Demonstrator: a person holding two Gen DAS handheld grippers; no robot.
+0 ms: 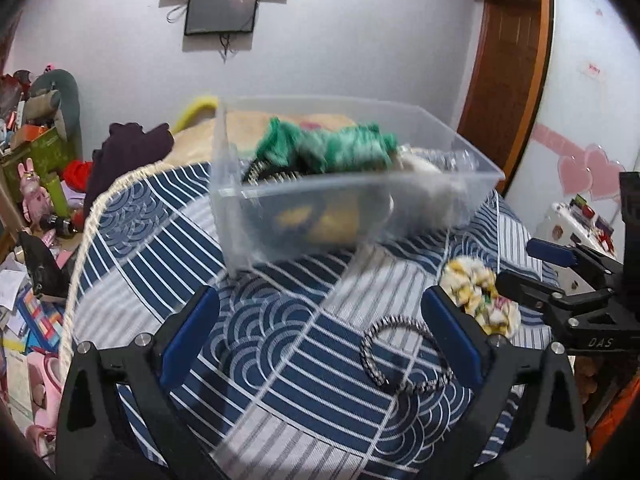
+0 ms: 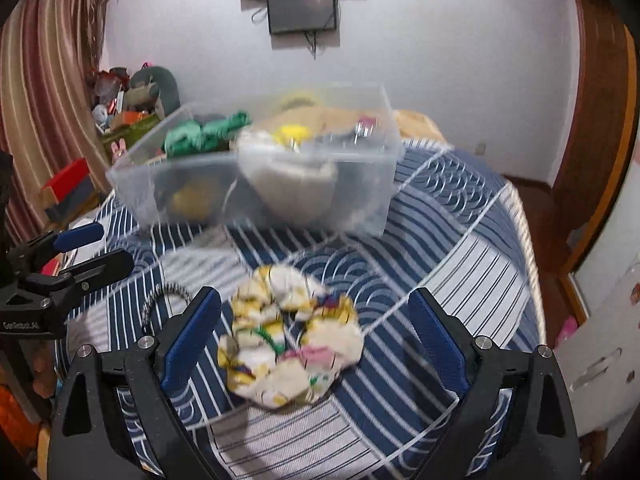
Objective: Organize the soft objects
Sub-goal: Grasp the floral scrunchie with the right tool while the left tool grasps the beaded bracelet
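A clear plastic bin (image 1: 476,160) (image 2: 132,176) stands on the blue patterned cloth (image 1: 280,340) and holds a green scrunchie (image 1: 332,148) (image 2: 200,136) and other soft items. A yellow-white patterned scrunchie (image 2: 292,336) (image 1: 480,296) lies on the cloth between my open right gripper's (image 2: 316,320) fingers. A black-and-white braided hair band (image 1: 400,356) (image 2: 168,294) lies just inside the right finger of my open, empty left gripper (image 1: 320,320). The right gripper (image 1: 536,272) also shows in the left wrist view, and the left gripper (image 2: 96,248) in the right wrist view.
The cloth covers a round table with a cream rope edge (image 1: 80,240) (image 2: 532,248). Cluttered toys and boxes (image 1: 36,168) sit to the left. A wooden door frame (image 1: 508,60) and white cabinet (image 2: 600,320) are on the right.
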